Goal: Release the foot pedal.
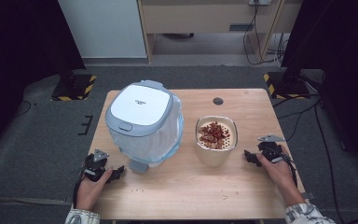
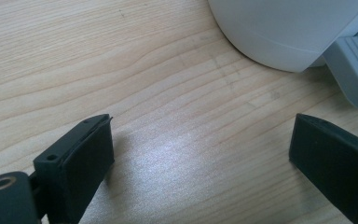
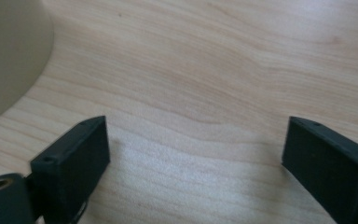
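Bare wooden table [image 3: 205, 60] lies under each wide-open, empty hand-held gripper [image 1: 251, 156].

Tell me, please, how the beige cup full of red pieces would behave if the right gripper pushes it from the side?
The beige cup looks tall and filled near its rim, so a high push may tip it. The loose red pieces would probably spill. It looks rigid and smooth, so on the wooden table a low push should probably slide it.

Rice cooker [image 1: 143, 122], white lid shut w/ grey-blue trim, is stood upright at table's left-centre. Beige bowl [image 1: 216, 148] of reddish-brown pieces [image 1: 214, 134] is set just to its right, apart from it.
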### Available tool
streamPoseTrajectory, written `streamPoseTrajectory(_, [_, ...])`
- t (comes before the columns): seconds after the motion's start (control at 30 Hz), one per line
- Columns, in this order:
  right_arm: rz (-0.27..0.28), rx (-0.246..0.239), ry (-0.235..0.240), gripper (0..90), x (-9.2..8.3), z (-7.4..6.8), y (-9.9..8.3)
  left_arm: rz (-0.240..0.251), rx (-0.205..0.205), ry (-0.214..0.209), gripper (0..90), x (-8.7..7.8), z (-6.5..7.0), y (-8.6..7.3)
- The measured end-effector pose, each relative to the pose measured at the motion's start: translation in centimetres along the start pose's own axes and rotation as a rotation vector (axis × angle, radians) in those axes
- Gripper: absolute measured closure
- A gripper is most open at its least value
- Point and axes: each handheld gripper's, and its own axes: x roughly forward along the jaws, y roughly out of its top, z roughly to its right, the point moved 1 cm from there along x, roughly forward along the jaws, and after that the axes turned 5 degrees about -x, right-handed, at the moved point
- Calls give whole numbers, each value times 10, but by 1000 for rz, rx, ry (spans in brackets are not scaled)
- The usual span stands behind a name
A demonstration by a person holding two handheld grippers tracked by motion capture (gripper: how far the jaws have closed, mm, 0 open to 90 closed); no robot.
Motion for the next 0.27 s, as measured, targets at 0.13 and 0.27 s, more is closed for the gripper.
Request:
streamPoseTrajectory(0.13, [22,38,19,67,2,-3,-2,2,0,-1,50,0,0,0])
streamPoseTrajectory(0.27, [17,44,24,57,2,-3,-2,4,3,-3,37,1,1,0])
